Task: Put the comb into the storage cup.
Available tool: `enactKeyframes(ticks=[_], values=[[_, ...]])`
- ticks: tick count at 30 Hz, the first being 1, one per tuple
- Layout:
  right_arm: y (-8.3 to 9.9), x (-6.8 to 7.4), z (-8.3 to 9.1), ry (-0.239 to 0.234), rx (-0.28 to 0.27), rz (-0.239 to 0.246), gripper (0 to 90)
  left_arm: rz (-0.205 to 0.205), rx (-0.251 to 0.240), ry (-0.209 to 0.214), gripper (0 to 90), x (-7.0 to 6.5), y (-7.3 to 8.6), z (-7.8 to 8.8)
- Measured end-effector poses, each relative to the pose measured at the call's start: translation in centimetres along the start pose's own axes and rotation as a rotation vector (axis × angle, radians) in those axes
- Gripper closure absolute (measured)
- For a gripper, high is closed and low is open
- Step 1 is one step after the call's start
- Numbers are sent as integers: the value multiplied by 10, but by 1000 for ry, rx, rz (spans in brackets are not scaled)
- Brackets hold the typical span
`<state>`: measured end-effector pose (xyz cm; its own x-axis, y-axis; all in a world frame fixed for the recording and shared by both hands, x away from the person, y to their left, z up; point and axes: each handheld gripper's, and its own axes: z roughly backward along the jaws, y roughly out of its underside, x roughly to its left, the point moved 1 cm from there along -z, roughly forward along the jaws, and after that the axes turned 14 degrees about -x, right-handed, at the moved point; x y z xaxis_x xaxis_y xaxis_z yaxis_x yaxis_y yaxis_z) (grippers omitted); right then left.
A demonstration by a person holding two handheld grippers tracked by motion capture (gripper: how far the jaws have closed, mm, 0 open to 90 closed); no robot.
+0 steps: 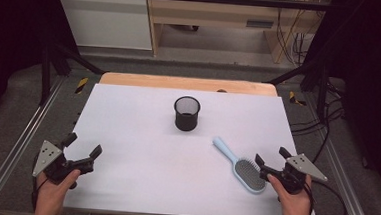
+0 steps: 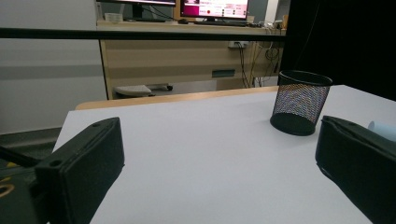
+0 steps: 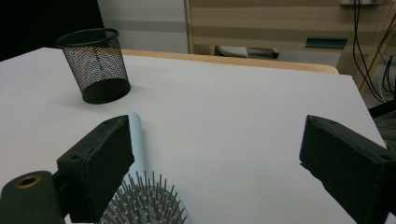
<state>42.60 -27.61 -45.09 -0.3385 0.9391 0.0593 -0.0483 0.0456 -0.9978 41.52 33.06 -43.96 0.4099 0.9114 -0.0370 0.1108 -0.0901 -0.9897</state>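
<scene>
A light-blue hairbrush (image 1: 240, 165) lies bristles up on the white table top (image 1: 141, 134), right of the middle, with its handle pointing toward a black mesh cup (image 1: 186, 113) that stands upright at the far centre. My right gripper (image 1: 271, 156) rests just right of the brush head, open and with nothing between its jaws. In the right gripper view the brush (image 3: 140, 196) lies beside the left jaw of that gripper (image 3: 217, 149), and the cup (image 3: 95, 65) stands beyond. My left gripper (image 1: 83, 146) is open at the near left; from it (image 2: 219, 154) the cup (image 2: 300, 102) is ahead to the right.
The table's wooden far edge (image 1: 187, 83) runs behind the white sheet. Metal rails (image 1: 21, 142) flank the table on both sides, and cables (image 1: 328, 121) lie on the floor to the right. A wooden cabinet (image 1: 214, 19) stands farther back.
</scene>
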Motion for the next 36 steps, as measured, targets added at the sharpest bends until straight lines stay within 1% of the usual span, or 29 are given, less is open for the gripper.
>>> enactKeyframes(ticks=[7, 11, 13, 14, 15, 16, 17, 18, 19, 20, 21, 22, 24, 25, 26, 28, 29, 30, 31, 32, 35, 36], values=[[-1, 3, 0, 1, 9, 8, 126, -4, 2, -3, 16, 0, 0, 1], [-2, 7, 0, -18, 17, 20, 183, -8, 3, -1, 17, -1, 0, 2], [-6, 12, 0, -31, 16, 30, 263, -8, 3, -3, 17, -1, 0, 2], [-8, 14, 0, -34, 17, 36, 285, -8, 2, -4, 18, -1, 0, 2], [-15, 21, -1, -53, 29, 72, 369, -7, 1, -5, 19, -1, 0, 2], [-15, 21, -1, -53, 29, 72, 369, -6, 0, -6, 19, -1, 0, 2], [-22, 28, -2, -76, 25, 83, 442, -5, 0, -6, 20, -2, 0, 2], [-22, 28, -2, -76, 25, 83, 442, -2, -1, -5, 20, -2, 0, 2], [-29, 36, -6, -102, 41, 117, 542, -2, 2, -3, 22, -2, 1, 1], [-29, 36, -6, -102, 41, 117, 542, -4, 4, 0, 22, -3, 1, 1], [-32, 40, -9, -111, 47, 133, 572, -5, 4, 4, 22, -4, 1, 1], [-38, 46, -14, -136, 55, 157, 629, -5, 3, 5, 22, -4, 1, 1], [-41, 52, -20, -155, 70, 188, 690, -7, 3, 9, 23, -5, 0, 1], [-44, 57, -25, -174, 85, 207, 737, -6, 4, 9, 23, -5, 0, 1], [-46, 64, -37, -212, 119, 237, 790, -5, 5, 11, 24, -5, 1, 1], [-46, 66, -40, -219, 125, 243, 803, -9, 7, 14, 24, -6, 1, 1], [-46, 69, -45, -234, 135, 253, 824, -12, 8, 15, 24, -7, 1, 0], [-45, 73, -55, -263, 164, 256, 853, -14, 10, 17, 24, -7, 1, 1], [-44, 74, -60, -274, 177, 256, 865, -17, 9, 20, 24, -8, 1, 0], [-44, 74, -60, -274, 177, 256, 865, -19, 10, 21, 24, -8, 1, 0], [-39, 78, -73, -307, 231, 235, 894, -18, 10, 19, 24, -8, 1, 0], [-34, 81, -80, -327, 265, 233, 900, -17, 10, 17, 24, -8, 1, 0]])
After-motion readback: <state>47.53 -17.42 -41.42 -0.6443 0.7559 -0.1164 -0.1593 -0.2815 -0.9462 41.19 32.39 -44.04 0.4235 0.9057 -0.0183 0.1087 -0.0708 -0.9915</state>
